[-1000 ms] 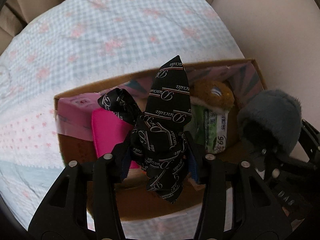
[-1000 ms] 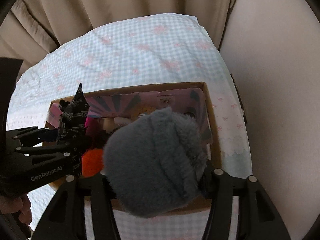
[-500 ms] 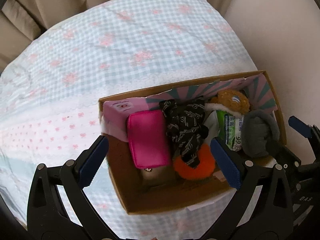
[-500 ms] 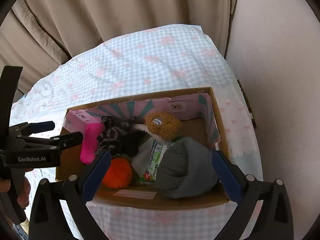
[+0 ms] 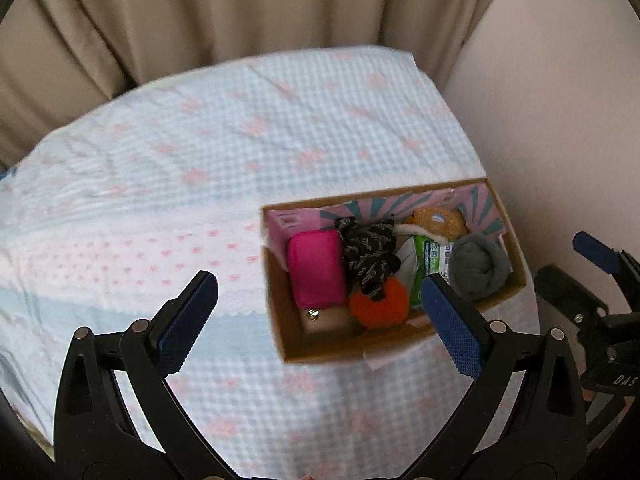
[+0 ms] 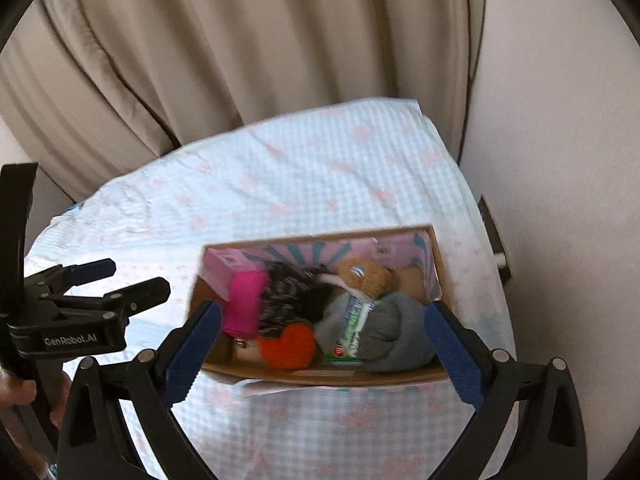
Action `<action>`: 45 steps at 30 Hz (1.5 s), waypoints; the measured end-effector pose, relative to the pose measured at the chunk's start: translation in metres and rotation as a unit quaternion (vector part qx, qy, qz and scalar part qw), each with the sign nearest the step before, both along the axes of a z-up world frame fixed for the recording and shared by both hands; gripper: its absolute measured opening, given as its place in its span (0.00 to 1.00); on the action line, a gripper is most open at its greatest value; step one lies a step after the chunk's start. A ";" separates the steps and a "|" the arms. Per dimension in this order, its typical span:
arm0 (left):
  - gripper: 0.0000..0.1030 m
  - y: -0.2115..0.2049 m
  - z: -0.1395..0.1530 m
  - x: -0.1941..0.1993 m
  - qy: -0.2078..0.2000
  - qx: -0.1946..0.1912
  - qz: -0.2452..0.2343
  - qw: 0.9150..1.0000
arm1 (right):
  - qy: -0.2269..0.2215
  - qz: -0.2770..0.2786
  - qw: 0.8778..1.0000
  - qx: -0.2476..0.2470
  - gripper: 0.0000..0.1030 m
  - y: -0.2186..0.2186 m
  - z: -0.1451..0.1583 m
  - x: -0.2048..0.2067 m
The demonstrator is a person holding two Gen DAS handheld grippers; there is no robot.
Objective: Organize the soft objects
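Note:
A cardboard box (image 5: 316, 350) (image 6: 320, 376) sits near the table's right front corner. In it lie a pink pouch (image 5: 316, 268) (image 6: 244, 304), a black patterned cloth (image 5: 370, 254) (image 6: 280, 300), an orange pom-pom (image 5: 380, 306) (image 6: 288, 346), a green wipes pack (image 5: 430, 260) (image 6: 352, 326), a brown plush (image 5: 436, 220) (image 6: 364, 276) and a grey fuzzy hat (image 5: 478, 266) (image 6: 394, 328). My left gripper (image 5: 318, 294) is open and empty, above and in front of the box. My right gripper (image 6: 322, 324) is open and empty, raised over the box.
The table wears a light blue checked cloth with pink flowers (image 5: 180, 168) (image 6: 312, 168). Beige curtains (image 5: 200, 12) (image 6: 240, 40) hang behind it. A pale wall (image 5: 560, 80) (image 6: 560, 120) stands close on the right.
My left gripper let go of the black patterned cloth and my right gripper let go of the grey hat; both now lie in the box. Both grippers opened and drew back and up.

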State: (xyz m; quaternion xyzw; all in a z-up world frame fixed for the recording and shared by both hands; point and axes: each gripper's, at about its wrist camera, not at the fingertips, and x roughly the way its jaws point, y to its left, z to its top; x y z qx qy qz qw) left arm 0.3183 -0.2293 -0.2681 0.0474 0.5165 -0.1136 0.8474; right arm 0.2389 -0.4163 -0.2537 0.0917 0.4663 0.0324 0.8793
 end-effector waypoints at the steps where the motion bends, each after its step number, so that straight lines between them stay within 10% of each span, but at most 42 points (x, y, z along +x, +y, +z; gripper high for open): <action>1: 0.98 0.005 0.010 -0.006 -0.009 -0.002 0.006 1.000 | -0.006 0.004 1.000 -0.001 0.98 0.002 0.008 -0.003; 21: 0.98 0.127 0.240 -0.195 -0.271 -0.033 0.094 0.957 | -0.190 0.023 0.981 -0.035 0.98 0.090 0.225 -0.133; 45: 0.98 0.172 0.268 -0.277 -0.333 -0.043 0.091 0.938 | -0.253 -0.013 0.963 -0.095 0.98 0.148 0.262 -0.204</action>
